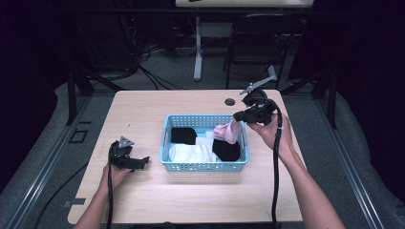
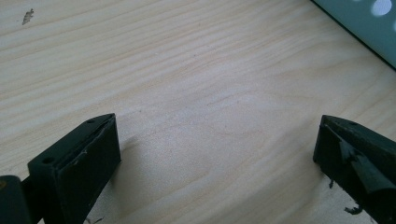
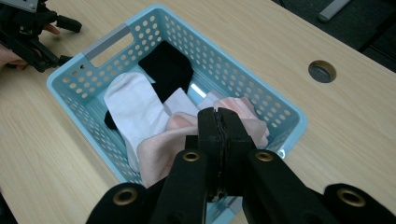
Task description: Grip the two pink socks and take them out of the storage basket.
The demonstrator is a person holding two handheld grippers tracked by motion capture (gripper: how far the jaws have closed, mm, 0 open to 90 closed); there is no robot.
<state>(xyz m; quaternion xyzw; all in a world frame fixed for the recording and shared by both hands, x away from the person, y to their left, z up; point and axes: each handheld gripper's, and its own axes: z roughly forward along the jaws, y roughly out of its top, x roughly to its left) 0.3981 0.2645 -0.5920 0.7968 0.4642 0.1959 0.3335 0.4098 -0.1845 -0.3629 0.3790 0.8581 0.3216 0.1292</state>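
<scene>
Pink sock lifted over basket

Right gripper (image 3: 218, 116) clamps a pale pink fabric sock (image 3: 163, 144) above the perforated light-blue plastic basket (image 3: 70, 86); left gripper (image 2: 215, 154) gapes wide on bare table (image 2: 187, 70).

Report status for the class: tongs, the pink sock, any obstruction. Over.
Right tongs shut on pink sock, lifting it over blue basket. Left tongs open, on table. Nothing in the way.

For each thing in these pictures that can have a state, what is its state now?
Right gripper: shut on the pink sock, above the basket.
Pale pink fabric sock: held, hanging partly into the basket.
Left gripper: open, holding nothing, low over the wooden table.
Light blue perforated plastic basket: upright, holding white and black socks.
</scene>
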